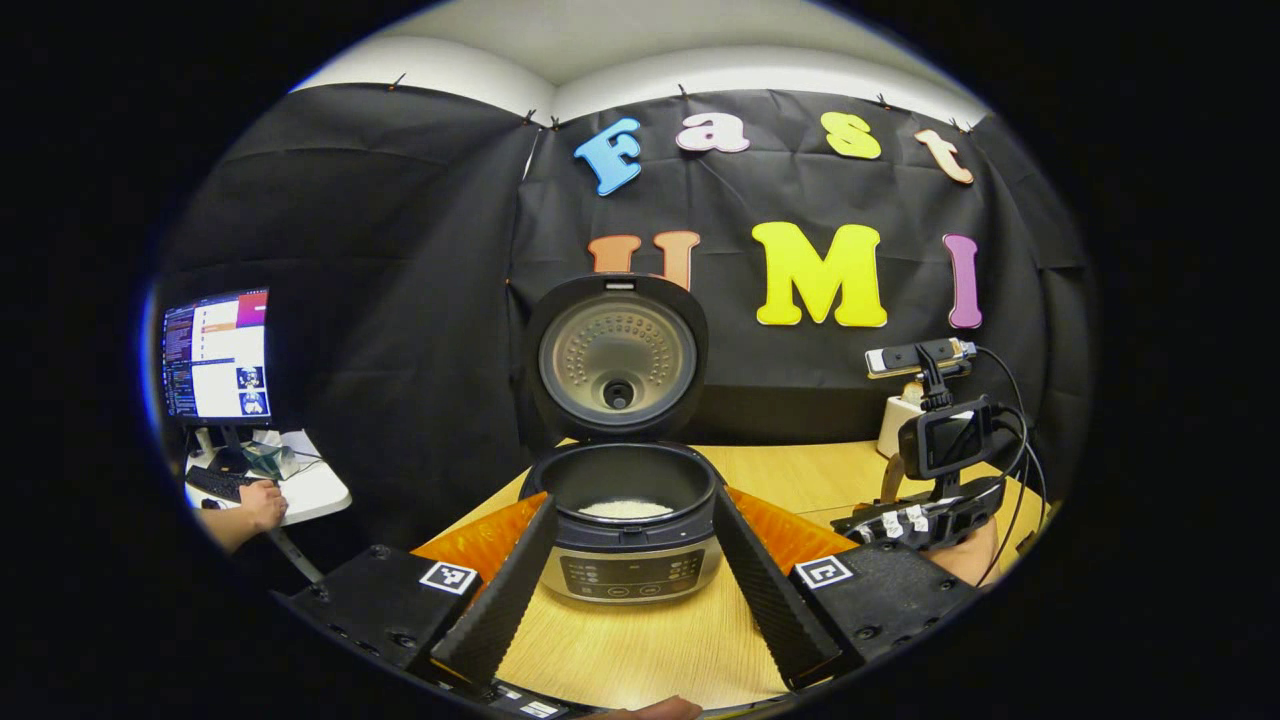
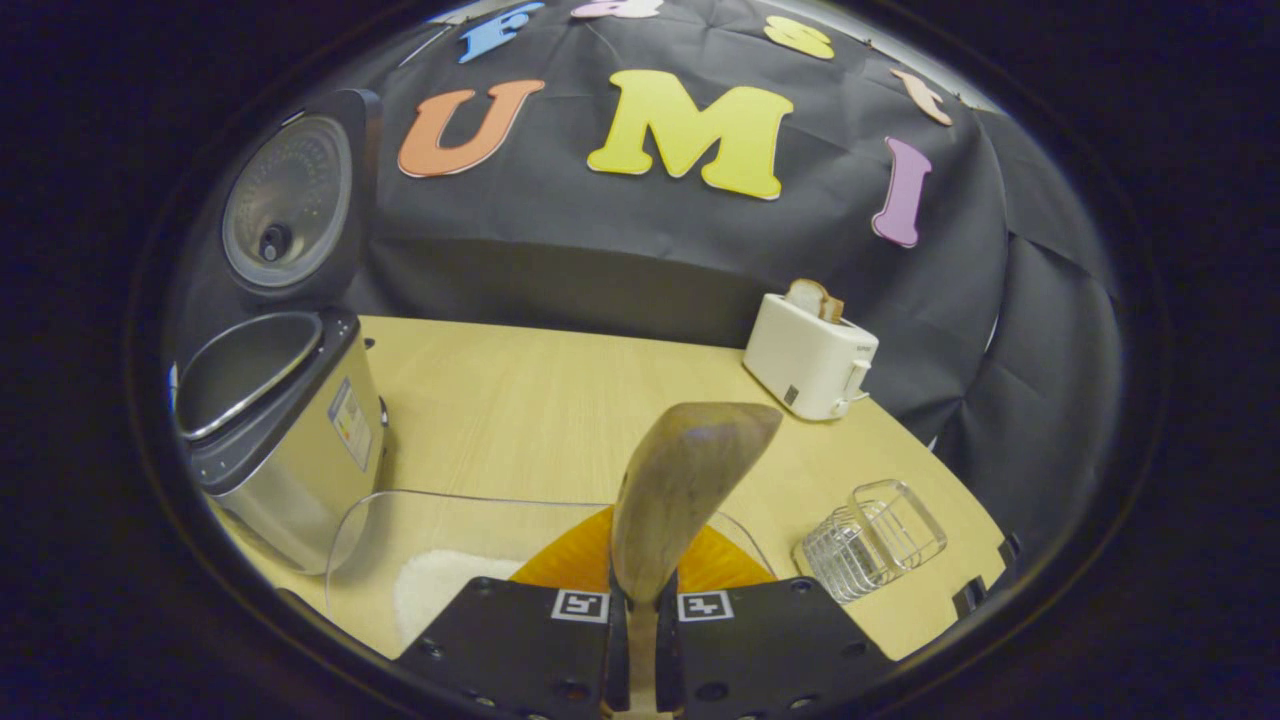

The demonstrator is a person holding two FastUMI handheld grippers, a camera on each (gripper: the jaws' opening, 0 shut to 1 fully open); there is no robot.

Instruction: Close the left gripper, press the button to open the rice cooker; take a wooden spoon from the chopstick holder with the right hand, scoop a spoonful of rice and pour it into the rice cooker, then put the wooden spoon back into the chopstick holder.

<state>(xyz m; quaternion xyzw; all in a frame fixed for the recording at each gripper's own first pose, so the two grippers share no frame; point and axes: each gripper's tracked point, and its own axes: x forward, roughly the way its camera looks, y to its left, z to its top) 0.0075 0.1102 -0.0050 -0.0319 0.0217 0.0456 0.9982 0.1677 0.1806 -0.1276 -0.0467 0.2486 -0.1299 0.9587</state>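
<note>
In the right gripper view, the right hand-held gripper (image 2: 634, 640) has its fingers drawn in to a narrow slot, pinching the handle of the wooden spoon (image 2: 682, 485). The spoon's long axis runs up and away from the fingers, leaning slightly right, its smooth oval bowl topmost and showing no rice from this side. Just below and left of it a clear, thin-walled container (image 2: 440, 515) sits on the counter (image 2: 530, 400) with a heap of white rice (image 2: 432, 590) inside. A wire chopstick holder (image 2: 872, 540) stands to the right near the counter's curved edge, and a white toaster (image 2: 810, 358) holding a slice of bread stands farther back. Bare pale wood-grain counter lies between them.

In the left gripper view, the left hand-held gripper (image 1: 635, 585) has its ribbed fingers spread wide, gripping nothing, one on each side of the rice cooker (image 1: 632, 535). The cooker's round lid (image 1: 617, 358) stands upright, and white rice lies in the dark inner pot. The right hand-held gripper shows farther right.
</note>
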